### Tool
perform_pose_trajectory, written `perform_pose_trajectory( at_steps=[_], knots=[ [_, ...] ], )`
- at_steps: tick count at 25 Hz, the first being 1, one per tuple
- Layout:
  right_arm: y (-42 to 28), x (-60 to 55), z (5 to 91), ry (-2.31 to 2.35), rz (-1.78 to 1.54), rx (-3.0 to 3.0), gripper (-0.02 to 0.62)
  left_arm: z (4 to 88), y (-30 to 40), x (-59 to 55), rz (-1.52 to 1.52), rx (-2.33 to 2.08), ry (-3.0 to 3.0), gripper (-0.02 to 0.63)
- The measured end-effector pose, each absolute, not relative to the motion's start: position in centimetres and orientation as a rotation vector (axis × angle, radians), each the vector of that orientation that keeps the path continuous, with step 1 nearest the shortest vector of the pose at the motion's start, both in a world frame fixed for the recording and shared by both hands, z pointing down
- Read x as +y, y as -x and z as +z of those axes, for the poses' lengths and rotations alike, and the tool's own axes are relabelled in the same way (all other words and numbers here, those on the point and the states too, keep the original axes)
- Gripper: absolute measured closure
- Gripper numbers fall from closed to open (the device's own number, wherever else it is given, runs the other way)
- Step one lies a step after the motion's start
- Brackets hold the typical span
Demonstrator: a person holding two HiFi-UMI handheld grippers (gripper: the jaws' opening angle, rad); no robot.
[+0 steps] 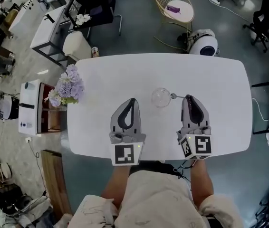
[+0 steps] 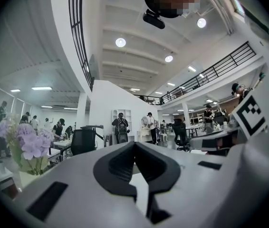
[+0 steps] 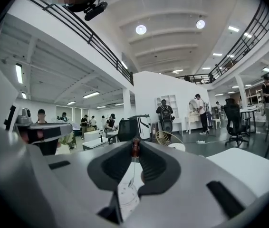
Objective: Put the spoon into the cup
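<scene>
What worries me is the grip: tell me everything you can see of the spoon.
The spoon is small and thin, metal-looking, with a reddish-brown handle end. The right claw is shut on that end, so the spoon sticks out past the claw's tips toward the clear cup on the white table. Its bowl end is close beside the cup's rim; whether they touch cannot be told.

**A:** anyone had a proper look at the rig? The left gripper (image 1: pixel 133 100) and right gripper (image 1: pixel 188 98) are both pale grey shells tapering to a point, with black lining round the inside of the jaws.

**B:** yep, and each one has a cube at the back with black-and-white square markers, left cube (image 1: pixel 126 153) and right cube (image 1: pixel 197 146). Tiny greenish light on both. The person's wearing cream clothing (image 1: pixel 158 198).
</scene>
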State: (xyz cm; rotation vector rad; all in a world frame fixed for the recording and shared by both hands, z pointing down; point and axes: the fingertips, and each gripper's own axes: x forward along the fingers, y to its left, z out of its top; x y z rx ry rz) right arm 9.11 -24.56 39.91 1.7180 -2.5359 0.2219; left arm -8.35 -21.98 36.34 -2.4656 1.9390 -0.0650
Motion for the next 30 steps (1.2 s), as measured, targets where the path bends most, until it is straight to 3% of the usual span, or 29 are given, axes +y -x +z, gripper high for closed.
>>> perform_pose_trajectory(
  at_steps=[15, 30],
  knots=[
    [-4.3, -29.3, 52.3, -1.583, 0.526, -2.428, 0.551, 47.1, 10.0, -28.7, -0.162, 1.939, 2.696, 0.604],
    [-5.0, -30.5, 56.1, -1.632, 0.614, -2.338, 0.543, 50.7, 9.9, -31.0, -0.218, 1.907, 2.795, 0.604]
  ],
)
